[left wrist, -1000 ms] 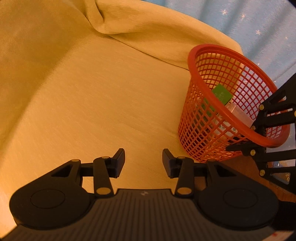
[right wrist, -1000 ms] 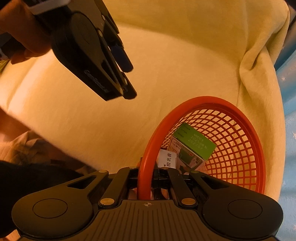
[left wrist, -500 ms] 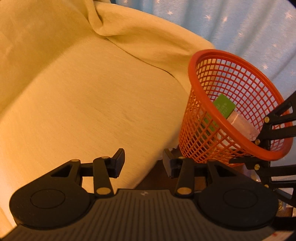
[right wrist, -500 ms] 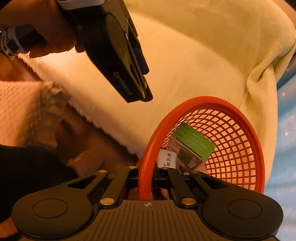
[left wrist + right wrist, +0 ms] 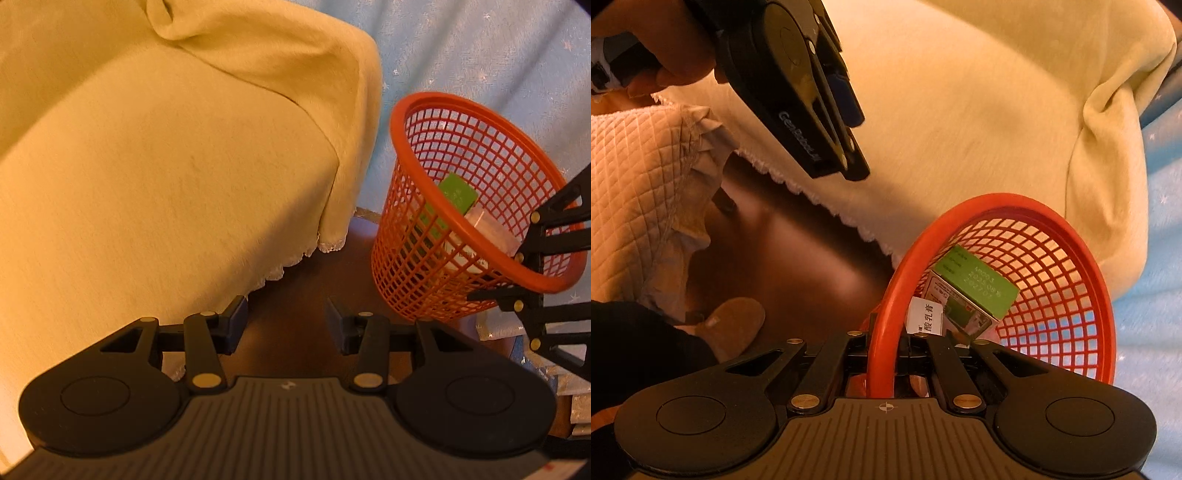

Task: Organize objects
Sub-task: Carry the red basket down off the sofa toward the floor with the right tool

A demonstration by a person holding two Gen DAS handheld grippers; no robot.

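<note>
An orange mesh basket [image 5: 424,243] [image 5: 1067,258] holds a green-topped carton [image 5: 458,192] [image 5: 975,288] and a white packet [image 5: 925,319]. My right gripper [image 5: 882,341] is shut on the basket's near rim and holds the basket in the air beside a yellow-covered seat [image 5: 166,177]; it shows at the right edge of the left wrist view [image 5: 532,273]. My left gripper [image 5: 284,325] is open and empty, over the seat's front edge and dark floor; it shows at the top left of the right wrist view [image 5: 849,122].
The yellow cloth [image 5: 960,122] drapes over the seat with a lace hem. Dark brown floor [image 5: 306,280] lies below. A blue starred fabric [image 5: 480,48] is behind the basket. A quilted peach cover [image 5: 639,177] and a slipper [image 5: 735,321] are at the left.
Both grippers have drawn back from the seat. The basket, still held by the right gripper, has moved off the yellow seat and now hangs over the floor beside it.
</note>
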